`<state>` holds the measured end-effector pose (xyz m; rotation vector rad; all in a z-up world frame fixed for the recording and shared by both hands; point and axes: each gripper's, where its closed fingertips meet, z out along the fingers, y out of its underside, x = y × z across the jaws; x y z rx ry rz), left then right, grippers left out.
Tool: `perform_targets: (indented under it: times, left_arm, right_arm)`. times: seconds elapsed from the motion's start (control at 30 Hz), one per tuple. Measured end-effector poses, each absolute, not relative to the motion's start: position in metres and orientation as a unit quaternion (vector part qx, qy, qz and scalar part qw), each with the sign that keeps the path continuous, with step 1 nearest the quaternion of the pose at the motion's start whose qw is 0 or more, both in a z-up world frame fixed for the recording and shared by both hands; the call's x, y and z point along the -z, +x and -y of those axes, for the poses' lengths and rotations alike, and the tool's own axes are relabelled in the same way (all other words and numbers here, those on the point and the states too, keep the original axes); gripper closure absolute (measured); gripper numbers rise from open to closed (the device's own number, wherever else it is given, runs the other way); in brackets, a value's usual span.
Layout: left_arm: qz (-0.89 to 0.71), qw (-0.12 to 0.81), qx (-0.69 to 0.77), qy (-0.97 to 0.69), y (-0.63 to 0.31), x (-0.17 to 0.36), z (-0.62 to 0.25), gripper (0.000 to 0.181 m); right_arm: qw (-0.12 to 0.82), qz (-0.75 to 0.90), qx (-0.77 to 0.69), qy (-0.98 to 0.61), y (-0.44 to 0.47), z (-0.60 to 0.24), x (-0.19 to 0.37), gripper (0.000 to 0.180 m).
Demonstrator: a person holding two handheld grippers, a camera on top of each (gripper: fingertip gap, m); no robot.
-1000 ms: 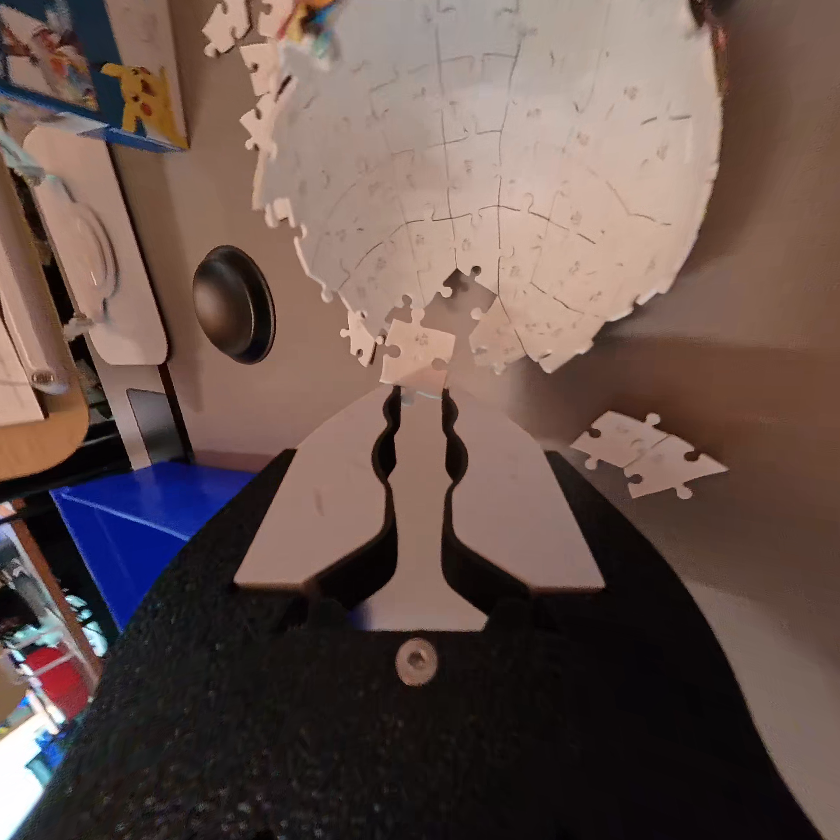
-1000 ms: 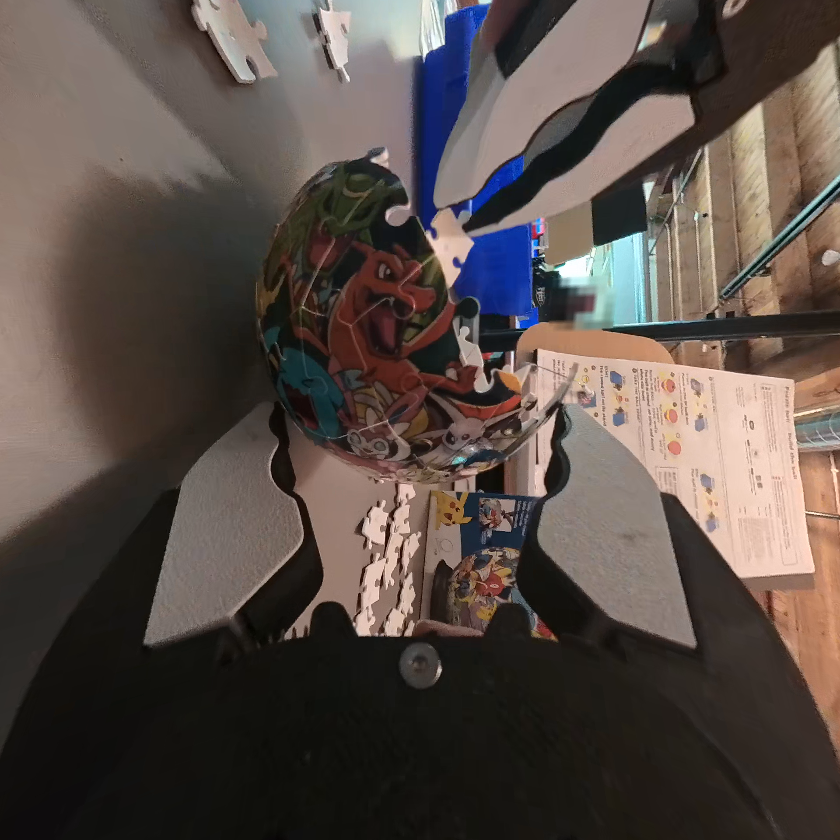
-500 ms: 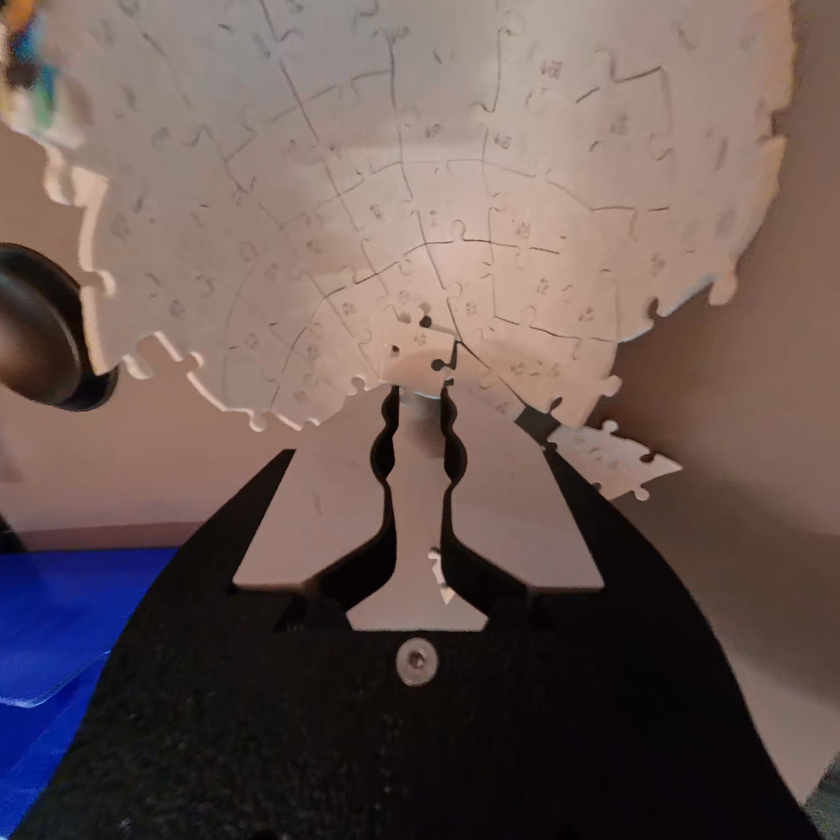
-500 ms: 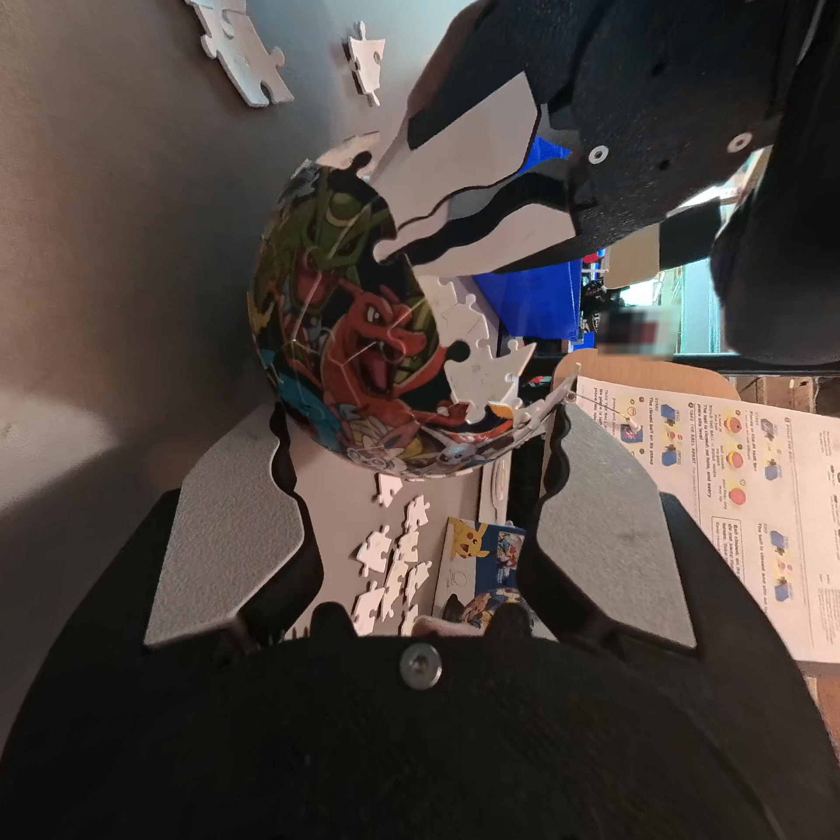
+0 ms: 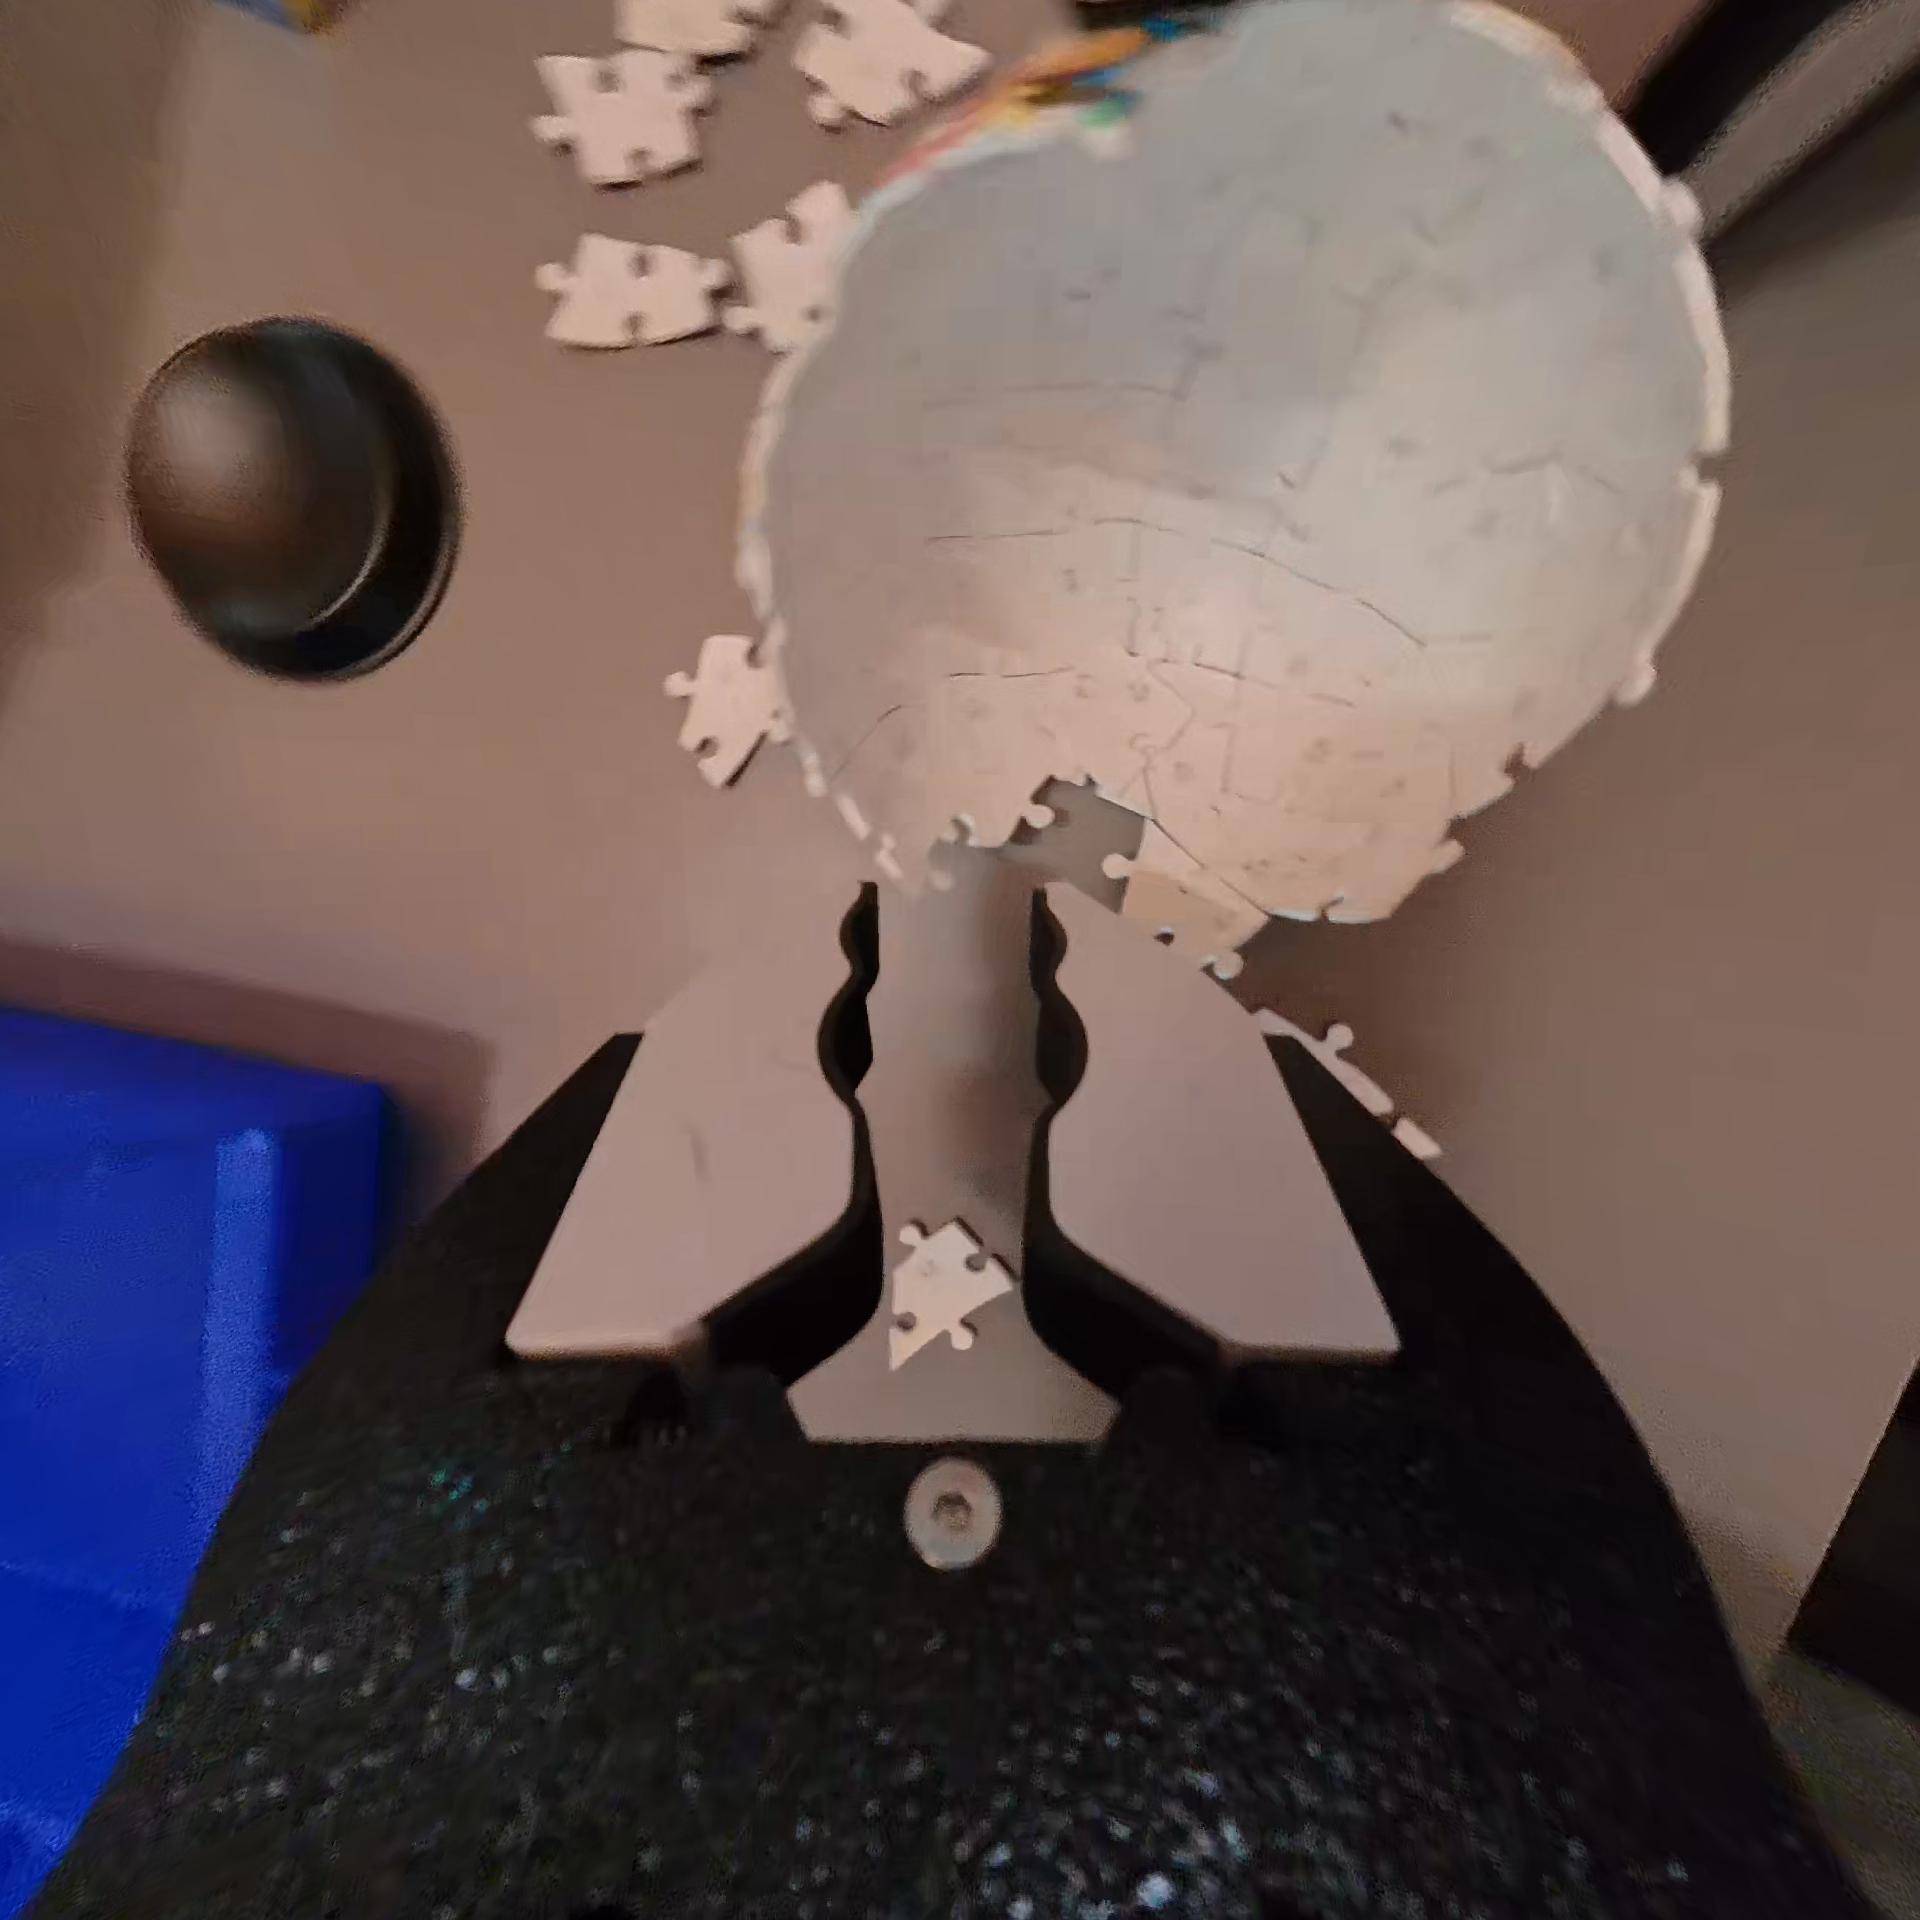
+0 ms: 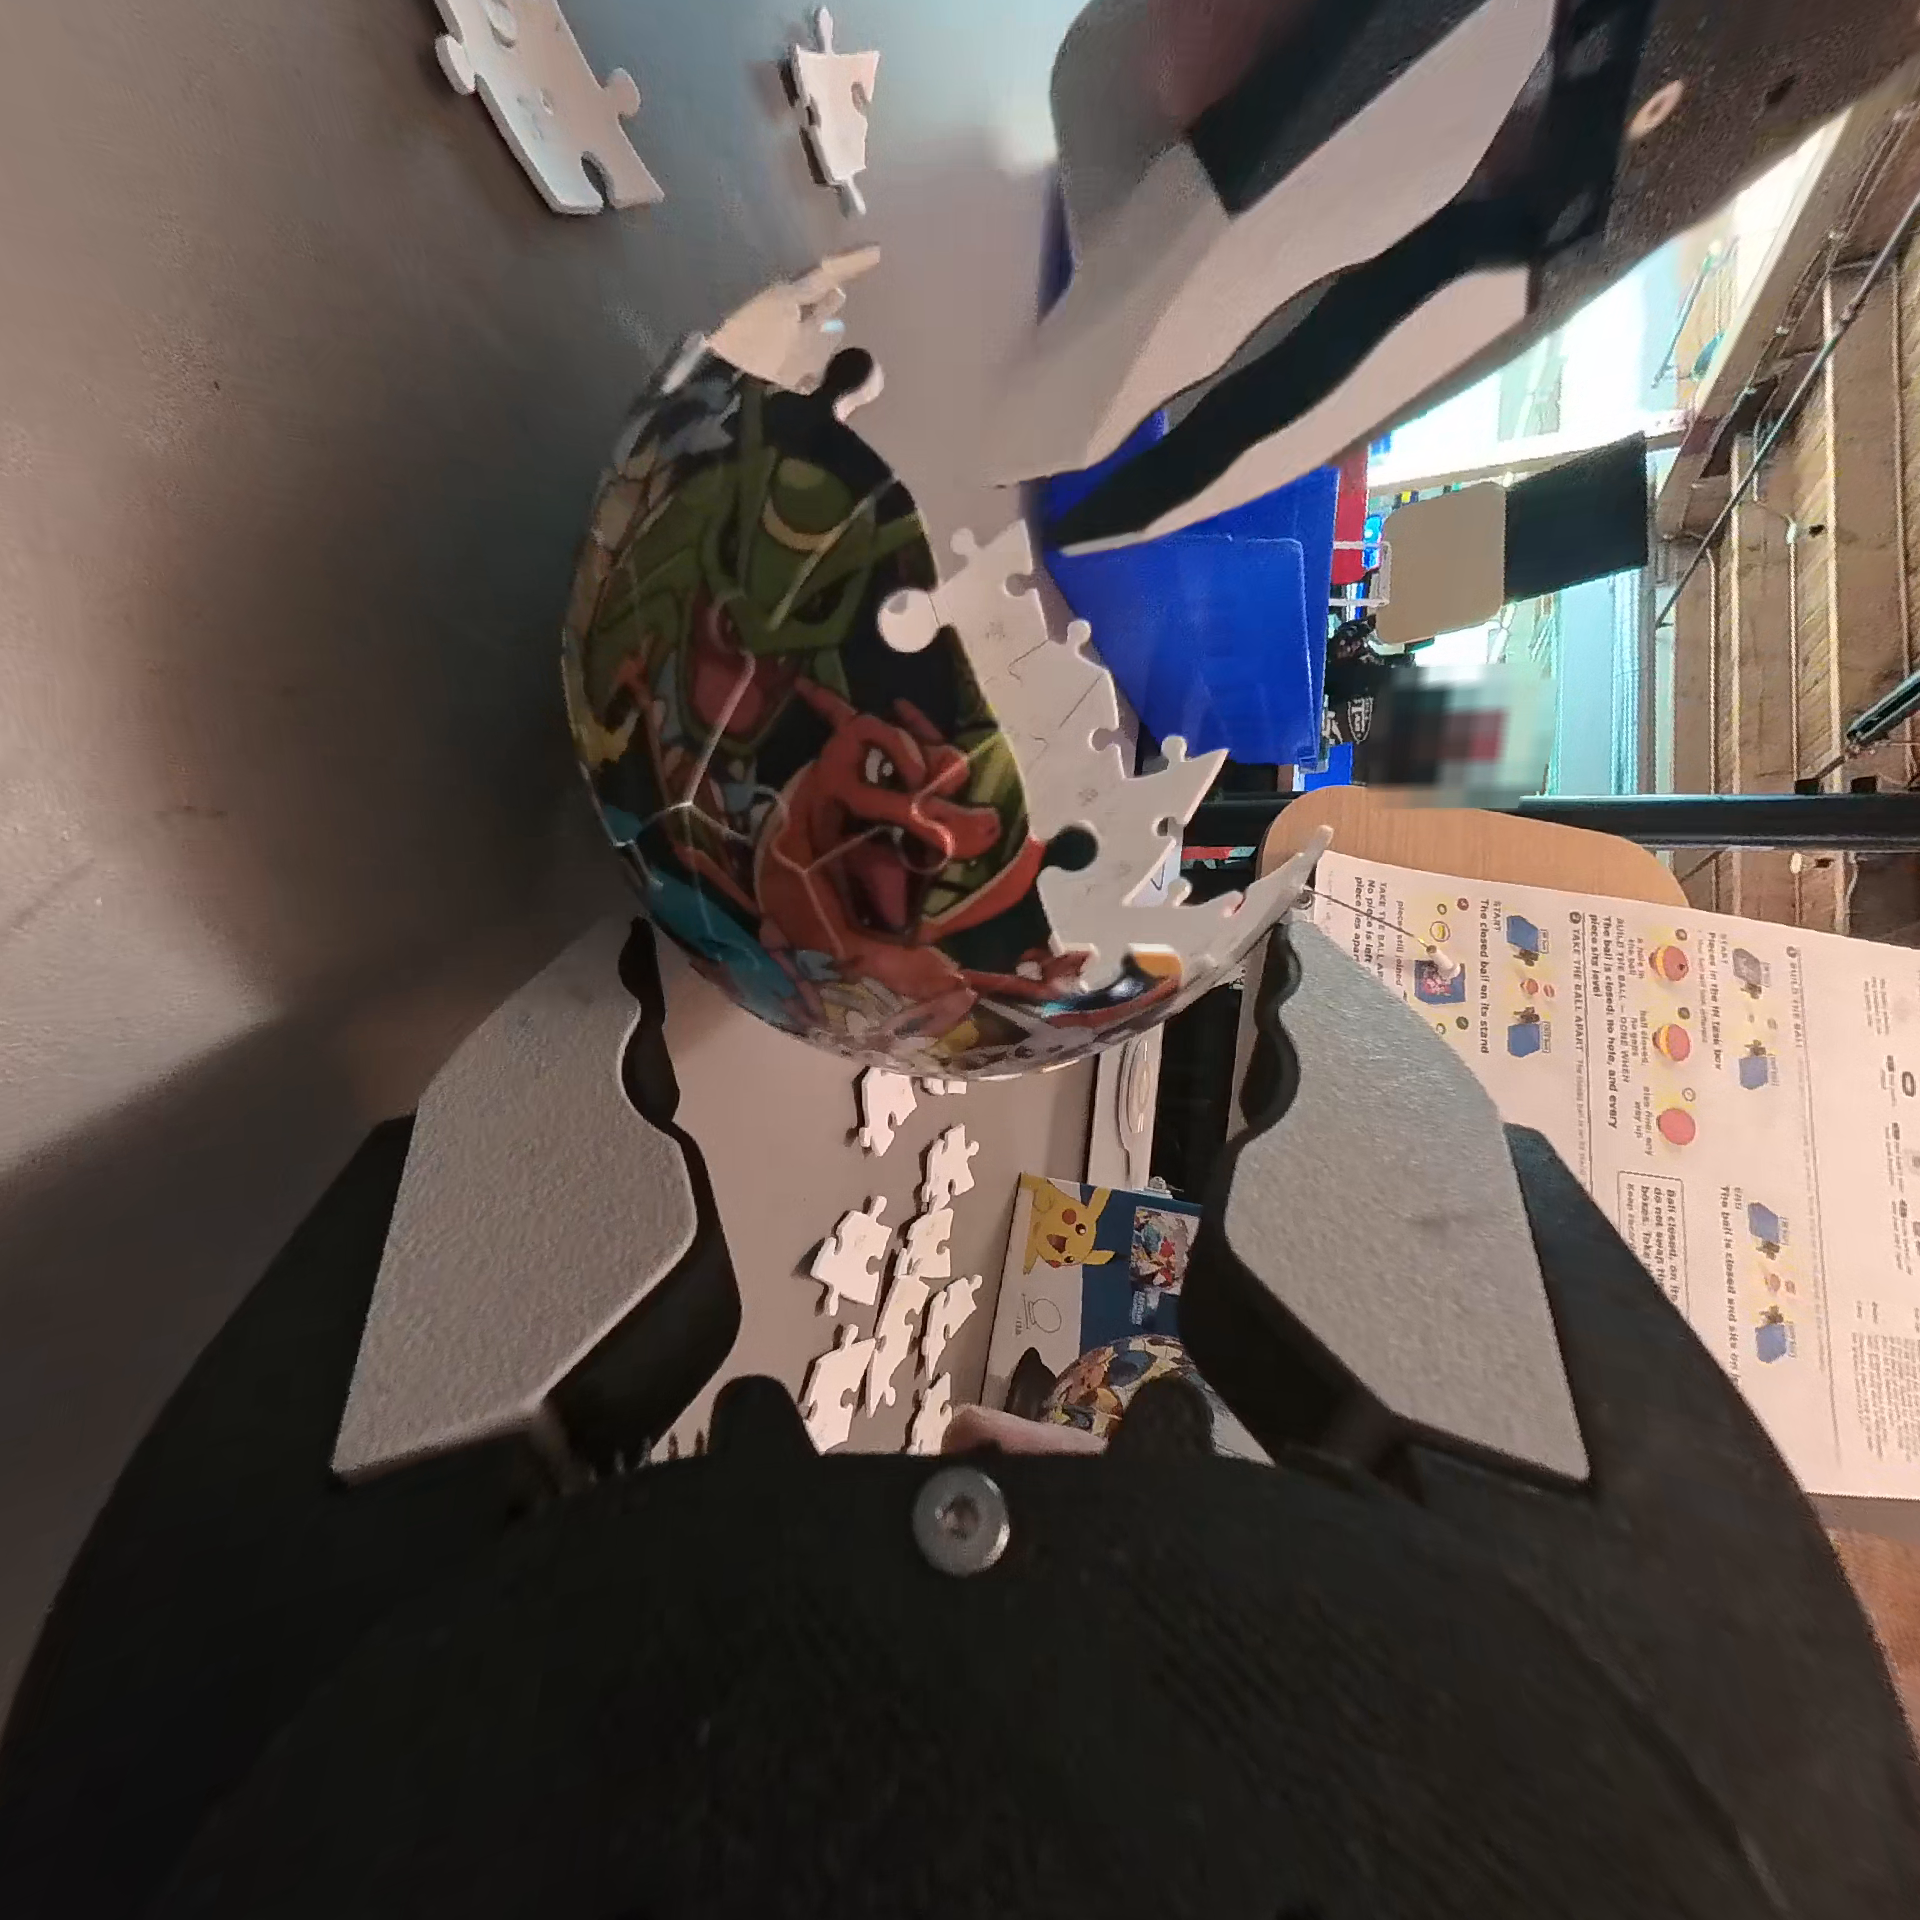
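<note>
A half-built puzzle ball (image 6: 790, 727), colourful outside and white inside (image 5: 1247, 499), sits between my right gripper's fingertips. My right gripper (image 6: 961, 935) is shut on it, one fingertip (image 6: 639, 997) on the printed shell and the other on the jagged rim. My left gripper (image 5: 951, 899) has its jaws a narrow gap apart with nothing between the tips, just below a notch in the shell's rim (image 5: 1081, 842). It also shows blurred in the right wrist view (image 6: 1049, 478), above the ball. A loose white piece (image 5: 951, 1304) on the table shows through the left gripper's gap.
A black round stand (image 5: 291, 499) sits on the grey table (image 5: 312, 935). Several loose white pieces lie about (image 5: 629, 301) (image 6: 894, 1299), and two joined ones (image 6: 540, 114). A blue bin (image 5: 156, 1299) (image 6: 1195, 623), the puzzle box (image 6: 1101, 1278) and a printed sheet (image 6: 1662, 1143) border the table. The grippers' ends are close to 10 cm from one another. My left gripper is the nearer one to the loose white piece (image 5: 951, 1304): about 12 cm, against 20 cm. It is also in sight in the right wrist view (image 6: 831, 86).
My left gripper held a white piece, pressed it into the shell's rim, then drew back. No piece is at its tips now. My right gripper kept hold of the ball and turned it slightly.
</note>
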<state>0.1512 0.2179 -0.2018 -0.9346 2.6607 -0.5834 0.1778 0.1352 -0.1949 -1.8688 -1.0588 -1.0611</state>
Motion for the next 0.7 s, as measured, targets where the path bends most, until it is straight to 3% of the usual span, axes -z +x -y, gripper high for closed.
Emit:
perform_targets:
  times: [0.2, 0.33, 0.47, 0.7]
  left_arm:
    - [-0.784, 0.143, 0.336, -0.501, 0.149, 0.197, -0.243, 0.145]
    - [-0.761, 0.168, 0.351, -0.519, 0.151, 0.201, -0.249, 0.119]
    - [-0.806, 0.21, 0.337, -0.439, 0.168, 0.186, -0.229, 0.125]
    - [-0.911, 0.204, 0.227, -0.276, 0.197, 0.183, -0.199, 0.132]
  right_arm:
    - [0.365, 0.424, 0.429, -0.709, 0.17, -0.135, 0.194, 0.07]
    - [0.363, 0.429, 0.429, -0.707, 0.169, -0.136, 0.193, 0.07]
    - [0.355, 0.437, 0.426, -0.708, 0.167, -0.138, 0.193, 0.07]
    - [0.353, 0.434, 0.422, -0.714, 0.167, -0.14, 0.194, 0.069]
